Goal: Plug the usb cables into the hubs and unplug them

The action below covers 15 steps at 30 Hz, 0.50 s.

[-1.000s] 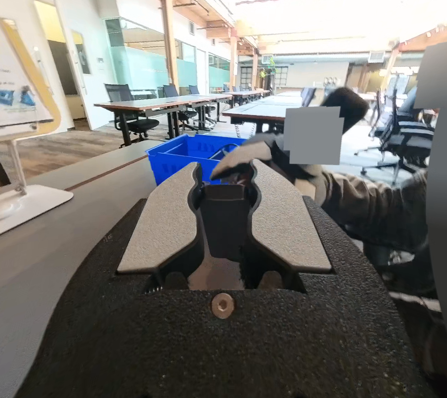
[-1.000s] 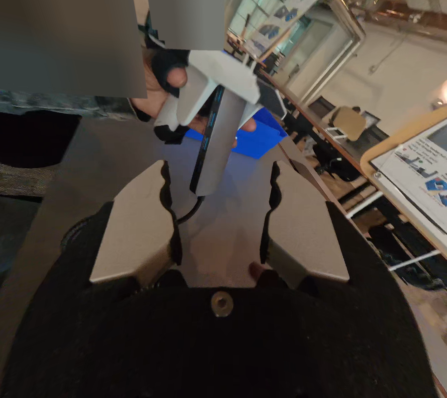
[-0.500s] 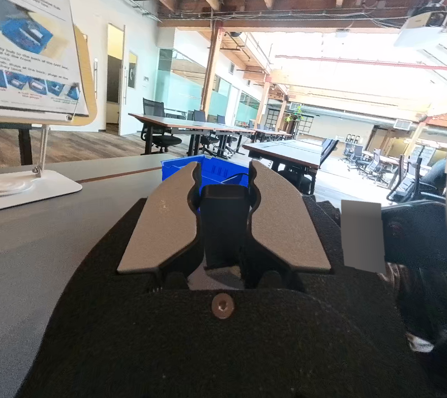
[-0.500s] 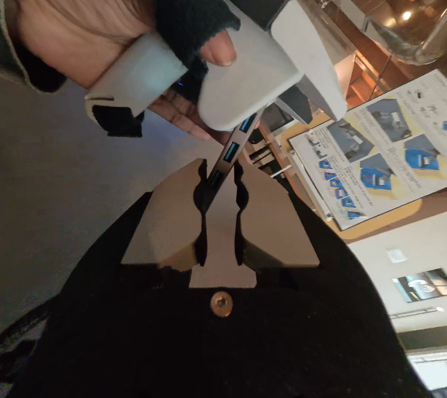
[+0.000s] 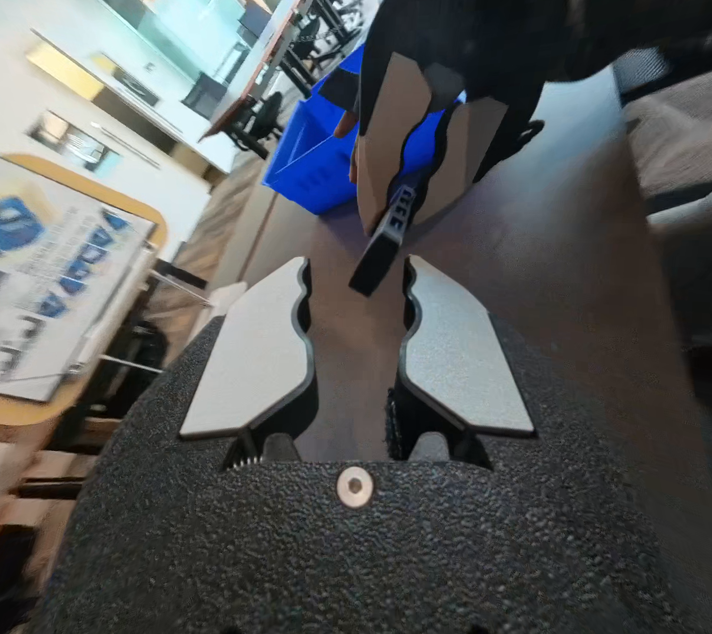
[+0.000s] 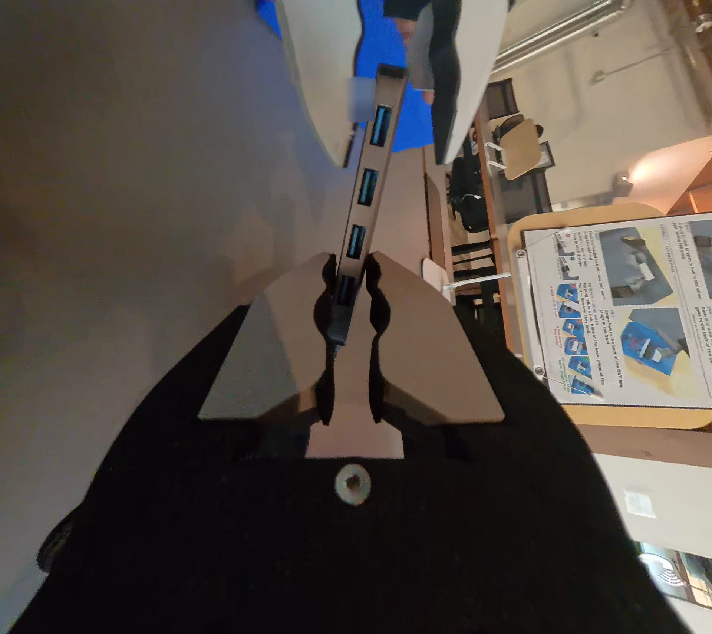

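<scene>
two tongs meet over one hub (image 6: 366,191): the right tongs (image 6: 348,264) are clamped on its lower end, with a row of blue ports showing along its edge, none with a plug in it. the left tongs (image 5: 356,270) stand parted and grip nothing, their tips on either side of the hub's free end. this looks like a handover of the hub, with the plugging itself not yet begun. next, i judge, the left tongs must fetch a cable and line its plug up square with a port while the right hold the hub steady. no cable shows clearly, though motion blur may hide one. below lies a plain grey table (image 5: 539,268), with a blue bin (image 5: 312,168) toward its far edge. an instruction board (image 6: 616,315) stands at one side, office desks and chairs beyond.
</scene>
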Each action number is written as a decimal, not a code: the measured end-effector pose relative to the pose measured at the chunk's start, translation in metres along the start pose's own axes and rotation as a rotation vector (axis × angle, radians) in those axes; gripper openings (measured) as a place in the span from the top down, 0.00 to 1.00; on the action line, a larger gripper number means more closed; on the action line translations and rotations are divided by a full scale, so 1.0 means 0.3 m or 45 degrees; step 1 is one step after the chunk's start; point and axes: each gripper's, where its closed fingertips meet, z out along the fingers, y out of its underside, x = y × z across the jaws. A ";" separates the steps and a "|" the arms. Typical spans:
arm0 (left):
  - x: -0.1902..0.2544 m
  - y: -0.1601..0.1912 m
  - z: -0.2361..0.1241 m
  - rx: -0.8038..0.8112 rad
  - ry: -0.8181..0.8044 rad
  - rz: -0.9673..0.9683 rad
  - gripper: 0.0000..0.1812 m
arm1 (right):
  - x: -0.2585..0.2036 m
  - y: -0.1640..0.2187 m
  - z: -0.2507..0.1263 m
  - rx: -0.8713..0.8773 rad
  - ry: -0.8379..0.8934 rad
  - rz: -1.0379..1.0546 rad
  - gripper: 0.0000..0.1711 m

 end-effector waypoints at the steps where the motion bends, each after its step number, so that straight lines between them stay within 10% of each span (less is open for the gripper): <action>1: 0.002 -0.011 0.008 0.013 -0.024 0.058 0.77 | -0.007 0.005 0.001 -0.013 -0.017 -0.006 0.92; 15: 0.110 -0.013 0.061 0.004 0.036 0.495 0.86 | -0.062 -0.003 -0.014 0.005 -0.160 -0.039 0.92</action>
